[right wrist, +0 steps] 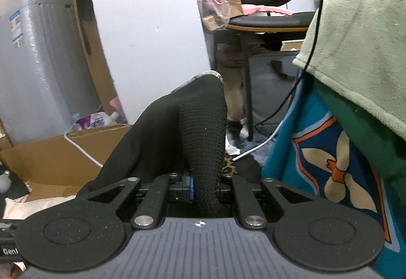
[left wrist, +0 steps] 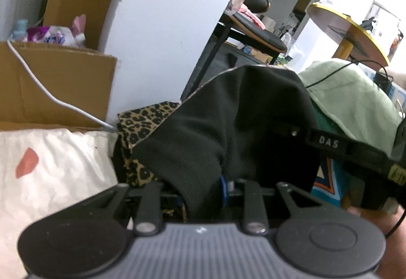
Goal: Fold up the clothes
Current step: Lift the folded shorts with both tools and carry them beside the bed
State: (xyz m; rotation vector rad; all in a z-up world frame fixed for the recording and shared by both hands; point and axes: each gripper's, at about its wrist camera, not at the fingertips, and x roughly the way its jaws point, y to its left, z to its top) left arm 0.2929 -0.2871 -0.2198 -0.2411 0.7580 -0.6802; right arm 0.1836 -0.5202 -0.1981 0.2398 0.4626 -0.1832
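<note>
A black knit garment (left wrist: 223, 126) with a leopard-print lining (left wrist: 142, 124) hangs lifted between both grippers. My left gripper (left wrist: 203, 190) is shut on a black fold of it. My right gripper (right wrist: 203, 187) is shut on a ribbed black edge of the same garment (right wrist: 200, 132), which rises in front of the camera. The fingertips of both are buried in the cloth. The other gripper's black body (left wrist: 355, 152) shows at the right of the left wrist view.
A white quilted bedspread (left wrist: 50, 172) lies at lower left. Cardboard boxes (left wrist: 63, 86) stand by the white wall. A light green towel (right wrist: 355, 38) and a teal patterned cloth (right wrist: 330, 164) are at the right. A black chair (right wrist: 266, 20) and a yellow-rimmed round table (left wrist: 350, 30) stand behind.
</note>
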